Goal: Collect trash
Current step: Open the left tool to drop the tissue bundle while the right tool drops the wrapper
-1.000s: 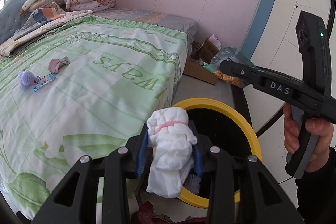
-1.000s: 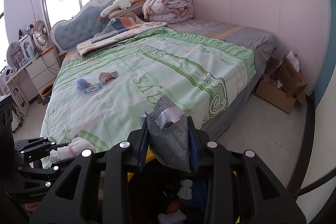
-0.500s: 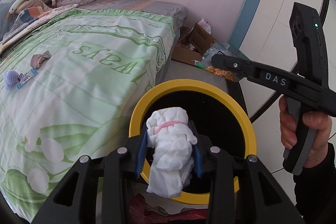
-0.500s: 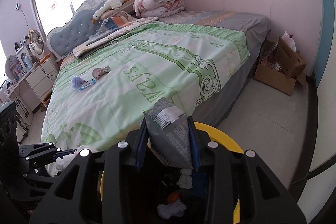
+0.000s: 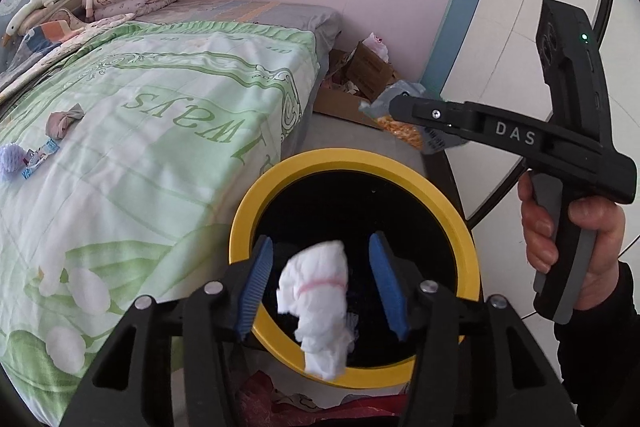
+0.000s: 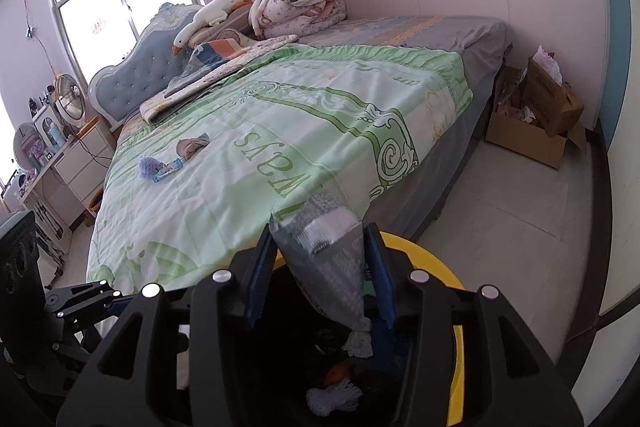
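Note:
My left gripper is open above the yellow-rimmed black bin. A white tissue wad with a pink band hangs free between the blue pads, over the bin mouth. My right gripper is shut on a grey foil wrapper above the same bin; it also shows in the left wrist view. On the bed lie a brown cloth ball, a purple ball and a blue wrapper.
The bed with a green quilt stands left of the bin. An open cardboard box with scraps sits by the pink wall. Trash lies inside the bin. A nightstand stands at far left.
My left gripper has opened and the white tissue wad has come free between the pads, dropping toward the bin. Both grippers moved further over the bin.

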Demonstrator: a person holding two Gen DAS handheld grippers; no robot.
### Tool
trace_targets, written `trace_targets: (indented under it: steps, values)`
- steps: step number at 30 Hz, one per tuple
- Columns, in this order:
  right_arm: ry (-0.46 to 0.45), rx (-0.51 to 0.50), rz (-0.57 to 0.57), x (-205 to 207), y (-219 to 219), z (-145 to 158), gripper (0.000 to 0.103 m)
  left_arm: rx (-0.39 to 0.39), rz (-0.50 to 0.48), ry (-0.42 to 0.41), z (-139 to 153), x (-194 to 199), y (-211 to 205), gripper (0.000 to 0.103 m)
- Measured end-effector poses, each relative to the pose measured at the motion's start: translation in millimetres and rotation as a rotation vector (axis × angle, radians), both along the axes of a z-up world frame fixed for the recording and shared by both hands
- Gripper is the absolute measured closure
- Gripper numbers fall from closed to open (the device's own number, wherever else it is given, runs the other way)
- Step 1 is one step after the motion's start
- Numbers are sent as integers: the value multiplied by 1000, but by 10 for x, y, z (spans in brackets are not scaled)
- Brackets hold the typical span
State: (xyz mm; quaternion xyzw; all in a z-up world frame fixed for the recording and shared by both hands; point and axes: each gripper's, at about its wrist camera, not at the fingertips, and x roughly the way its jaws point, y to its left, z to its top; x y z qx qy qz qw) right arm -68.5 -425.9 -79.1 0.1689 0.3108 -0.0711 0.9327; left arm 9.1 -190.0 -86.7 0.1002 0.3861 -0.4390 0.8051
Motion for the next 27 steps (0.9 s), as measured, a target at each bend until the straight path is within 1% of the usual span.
trace_targets:
  steps: [1,2,5,7,10,13,27]
  values:
    - [-1,2,-4,3,-7,4,56,0,6,-6,7,0,6,46]
    - [-2,7,-8,5,-18,9,54,-1,6,-7,11,5,10,46]
    - [-5,12,-21,0,-48,29,53,-8,13,8,18,39,34,45]
    - [-6,18,-21,-1,-58,36,53,-14,22,17,22,69,53,43]
    - [-8,17,-21,-2,-57,51,52,-21,34,16,37,97,80,41]
    - [-14,21,-19,-5,-50,72,48,-30,37,15,58,113,106,38]
    - [-29,1,-9,46,5,163,47,-63,94,-1,179,246,324,37]
